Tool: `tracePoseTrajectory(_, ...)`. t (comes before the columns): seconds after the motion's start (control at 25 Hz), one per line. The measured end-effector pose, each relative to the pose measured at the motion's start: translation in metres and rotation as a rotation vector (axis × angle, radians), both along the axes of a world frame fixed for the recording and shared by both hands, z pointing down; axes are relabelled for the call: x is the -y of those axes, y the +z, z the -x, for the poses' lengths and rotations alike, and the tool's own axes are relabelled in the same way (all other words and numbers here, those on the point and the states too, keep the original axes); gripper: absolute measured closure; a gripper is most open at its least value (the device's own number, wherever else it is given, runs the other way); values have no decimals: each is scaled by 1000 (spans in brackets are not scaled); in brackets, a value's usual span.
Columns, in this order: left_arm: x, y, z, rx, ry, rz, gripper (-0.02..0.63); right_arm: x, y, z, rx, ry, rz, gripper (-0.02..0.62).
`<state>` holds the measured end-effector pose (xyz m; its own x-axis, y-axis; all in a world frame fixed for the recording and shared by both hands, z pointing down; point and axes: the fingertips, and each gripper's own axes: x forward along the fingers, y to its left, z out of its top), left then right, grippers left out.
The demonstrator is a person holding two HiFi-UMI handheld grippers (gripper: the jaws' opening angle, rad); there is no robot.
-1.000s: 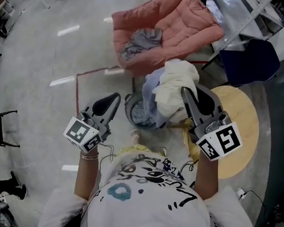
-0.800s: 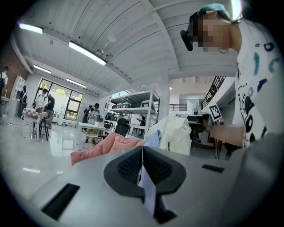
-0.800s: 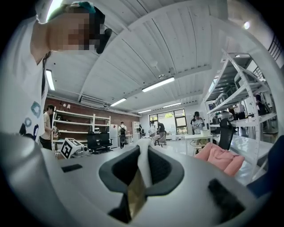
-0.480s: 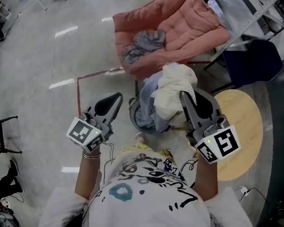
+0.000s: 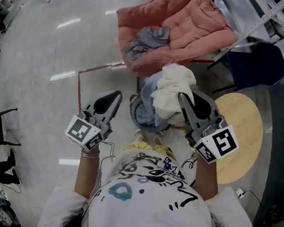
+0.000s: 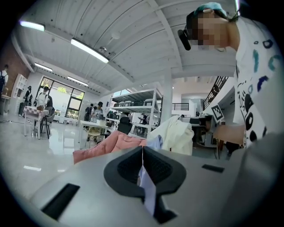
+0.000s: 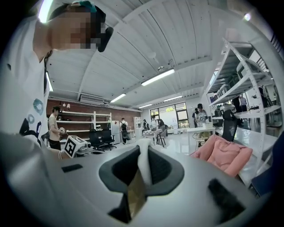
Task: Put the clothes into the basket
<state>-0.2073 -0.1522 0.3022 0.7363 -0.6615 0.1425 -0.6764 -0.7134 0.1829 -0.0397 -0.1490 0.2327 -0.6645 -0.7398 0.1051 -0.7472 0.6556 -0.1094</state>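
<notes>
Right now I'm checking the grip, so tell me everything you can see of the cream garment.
The cream garment is a soft, crumpled bundle of off-white cloth. The right gripper pinches one fold; the rest hangs bunched over the basket and the blue clothes heaped in it.

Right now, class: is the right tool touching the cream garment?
Touching. The right gripper view shows the cream garment pinched between the jaws of the right tool.

Both forearms reached forward from the torso, roughly level and well apart, the left gripper (image 5: 114,95) with its jaws pressed together on nothing, the right gripper (image 5: 183,96) clamped on a cream garment (image 5: 174,86).
</notes>
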Motion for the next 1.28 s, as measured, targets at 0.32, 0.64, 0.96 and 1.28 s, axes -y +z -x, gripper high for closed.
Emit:
tracePoseTrajectory(0.32, 4, -3, -1, -11, -54, -4, 591, 3, 20, 3, -63, -72, 41, 543)
tracePoseTrajectory(0.64, 12, 11, 2, -43, -98, 29, 591, 10, 53, 12, -67, -115, 127, 543)
tracePoseTrajectory(0.96, 29, 71, -5, 30, -108, 79, 591, 28, 129, 12, -146, -137, 189, 543)
tracePoseTrajectory(1.28, 28, 134, -7, 44, -137, 100, 591, 20, 213, 19, -204, -165, 275, 543)
